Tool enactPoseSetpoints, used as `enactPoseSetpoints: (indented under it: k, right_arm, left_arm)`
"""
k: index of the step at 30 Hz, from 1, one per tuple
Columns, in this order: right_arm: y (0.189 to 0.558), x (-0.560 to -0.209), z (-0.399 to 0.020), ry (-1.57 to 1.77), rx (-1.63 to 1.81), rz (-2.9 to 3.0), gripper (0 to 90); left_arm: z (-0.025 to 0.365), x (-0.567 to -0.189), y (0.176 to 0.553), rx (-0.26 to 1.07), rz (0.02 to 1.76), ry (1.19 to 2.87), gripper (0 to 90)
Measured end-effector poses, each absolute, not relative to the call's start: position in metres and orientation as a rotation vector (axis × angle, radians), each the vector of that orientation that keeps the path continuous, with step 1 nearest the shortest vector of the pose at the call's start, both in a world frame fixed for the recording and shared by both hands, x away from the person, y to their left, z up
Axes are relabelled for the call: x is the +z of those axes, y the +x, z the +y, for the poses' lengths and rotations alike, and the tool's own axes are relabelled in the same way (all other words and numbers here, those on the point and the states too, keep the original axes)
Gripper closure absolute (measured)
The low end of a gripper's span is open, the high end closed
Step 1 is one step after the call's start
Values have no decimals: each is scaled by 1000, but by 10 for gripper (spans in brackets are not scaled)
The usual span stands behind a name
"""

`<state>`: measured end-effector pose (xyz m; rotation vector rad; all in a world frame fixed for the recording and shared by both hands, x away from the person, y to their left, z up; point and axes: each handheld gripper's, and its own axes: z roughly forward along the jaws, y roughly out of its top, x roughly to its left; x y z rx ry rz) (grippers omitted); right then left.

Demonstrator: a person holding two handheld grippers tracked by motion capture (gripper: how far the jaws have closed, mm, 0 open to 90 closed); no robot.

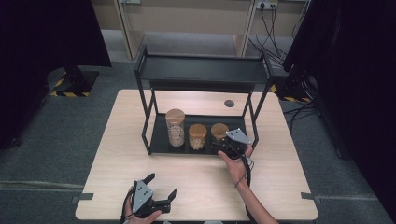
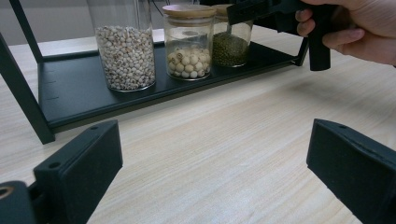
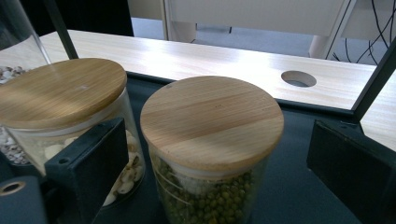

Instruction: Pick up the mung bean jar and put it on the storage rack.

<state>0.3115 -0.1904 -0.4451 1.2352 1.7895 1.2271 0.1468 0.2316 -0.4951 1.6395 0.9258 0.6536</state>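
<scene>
**Three jars on the rack, right jaws spread round the green one**

While the right gripper (image 1: 223, 145) sits at the lower shelf of the black rack (image 1: 161, 140), centre of the high view, three glass jars with wooden lids stand in a row there: a tall jar (image 1: 175, 127), a middle jar (image 1: 197, 136) of pale round seeds, and the green-bean jar (image 3: 211, 154). Its jaws stand wide, one either side of the green-bean jar, not pressing it; the left pad hides part of the middle jar. At lower left of the high view, the left gripper (image 1: 161, 186) rests over bare table (image 1: 280, 186), jaws wide apart and holding nothing. The tall jar's top is cut off in both gripper views.
</scene>
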Motion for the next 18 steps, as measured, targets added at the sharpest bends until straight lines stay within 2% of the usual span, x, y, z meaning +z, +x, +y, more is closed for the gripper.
enactPoseSetpoints:
  k: [18]
  right_arm:
    - [282, -442, -198, 1207, 1299, 1764, 32]
  left_arm:
    - [231, -495, 147, 655, 924, 1641, 29]
